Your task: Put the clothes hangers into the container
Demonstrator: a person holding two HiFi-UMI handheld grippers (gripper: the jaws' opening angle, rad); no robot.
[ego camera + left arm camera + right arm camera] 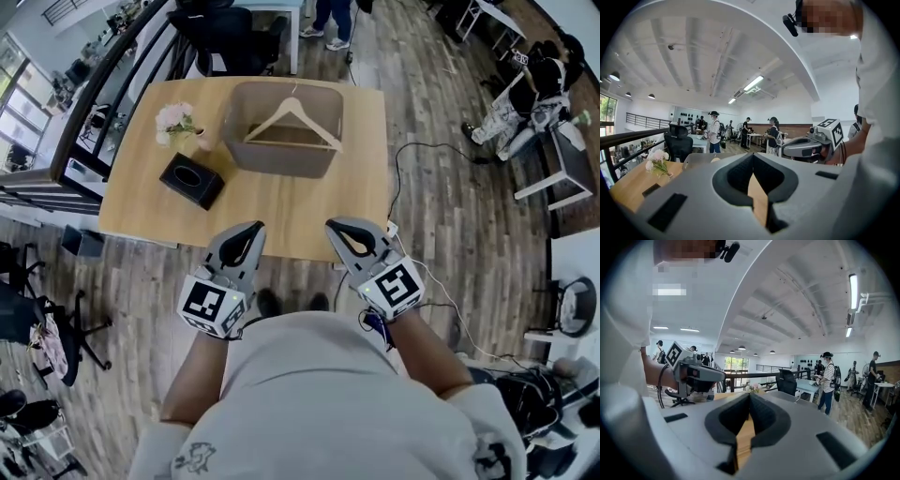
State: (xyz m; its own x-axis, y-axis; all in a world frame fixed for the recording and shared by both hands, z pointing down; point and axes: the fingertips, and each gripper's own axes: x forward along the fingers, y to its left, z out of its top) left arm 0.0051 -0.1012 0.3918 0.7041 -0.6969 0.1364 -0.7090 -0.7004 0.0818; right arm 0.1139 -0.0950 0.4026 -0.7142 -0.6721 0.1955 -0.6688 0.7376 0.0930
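Observation:
A wooden clothes hanger lies across the top of the grey container, which stands at the far side of the wooden table. Both grippers hover side by side at the table's near edge, close to the person's body and well short of the container. My left gripper has its jaws together with nothing between them. My right gripper is likewise shut and empty. In each gripper view the dark pads meet at their tips, and only the tabletop shows through the gap below.
A black tissue box and a small vase of pale flowers sit on the table's left part. A black office chair stands behind the table. A cable runs over the wood floor to the right, where a person sits.

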